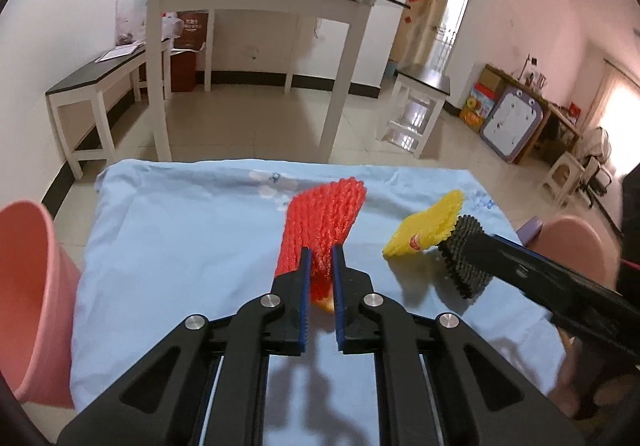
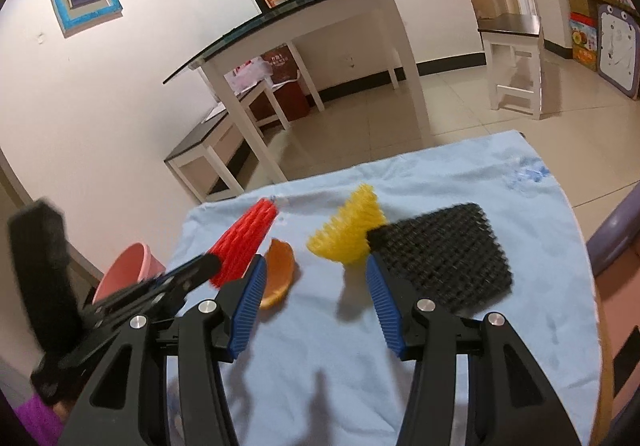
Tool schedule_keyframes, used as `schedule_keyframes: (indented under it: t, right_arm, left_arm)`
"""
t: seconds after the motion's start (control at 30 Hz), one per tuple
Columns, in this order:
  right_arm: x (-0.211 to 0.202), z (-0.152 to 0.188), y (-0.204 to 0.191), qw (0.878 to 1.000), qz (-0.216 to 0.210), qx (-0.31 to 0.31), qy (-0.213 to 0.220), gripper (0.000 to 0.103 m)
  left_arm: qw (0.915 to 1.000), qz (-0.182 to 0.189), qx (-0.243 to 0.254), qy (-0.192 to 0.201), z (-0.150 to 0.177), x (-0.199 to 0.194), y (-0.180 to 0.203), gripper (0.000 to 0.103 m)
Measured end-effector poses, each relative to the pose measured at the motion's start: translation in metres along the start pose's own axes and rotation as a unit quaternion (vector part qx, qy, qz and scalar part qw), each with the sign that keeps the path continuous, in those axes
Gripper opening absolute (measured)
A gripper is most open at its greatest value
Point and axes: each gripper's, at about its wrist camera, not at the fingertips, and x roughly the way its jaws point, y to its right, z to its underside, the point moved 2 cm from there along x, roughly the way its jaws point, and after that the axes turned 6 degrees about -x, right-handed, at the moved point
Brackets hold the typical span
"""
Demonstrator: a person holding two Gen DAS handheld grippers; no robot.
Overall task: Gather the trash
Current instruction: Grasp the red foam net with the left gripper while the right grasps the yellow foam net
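Red foam net, ribbed, pinched in left gripper jaws; right gripper jaws apart.

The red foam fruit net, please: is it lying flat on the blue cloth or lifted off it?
Lifted. The red foam fruit net stands tilted, its lower end pinched in the left tool.

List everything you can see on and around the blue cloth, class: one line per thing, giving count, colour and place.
foam net: one, red, middle of cloth, gripped by left tool
foam net: one, yellow, right of the red one
foam net: one, black, beside the yellow, at the right tool
orange peel: one, orange, on cloth by the red net
cloth: one, light blue, covering the surface
bin: one, pink, left of cloth
bin: one, pink, right of cloth
left tool: black with blue pads, shut on red net
right tool: black with blue pads, open
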Motion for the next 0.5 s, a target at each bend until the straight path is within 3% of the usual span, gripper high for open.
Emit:
schedule_keyframes:
  t: [0.27, 0.3, 0.4, 0.5]
  right_arm:
    - [0.038, -0.009, 0.004, 0.998, 0.051, 0.029, -0.013, 0.051]
    - [0.041, -0.009, 0.006, 0.998, 0.057, 0.032, -0.016, 0.047]
    - [0.047, -0.006, 0.013, 0.997, 0.066, 0.040, -0.026, 0.012]
    - [0.045, -0.003, 0.018, 0.997, 0.059, 0.050, -0.027, 0.010]
  left_arm:
    - [0.9995, -0.004, -0.031, 0.005, 0.008, -0.028, -0.020, 0.010]
    - [0.9994, -0.004, -0.033, 0.007, 0.009, -0.030, -0.020, 0.010]
    - [0.9993, -0.004, -0.037, 0.010, 0.010, -0.037, -0.024, 0.010]
    - [0.9991, -0.001, -0.041, 0.014, 0.012, -0.043, -0.026, 0.010]
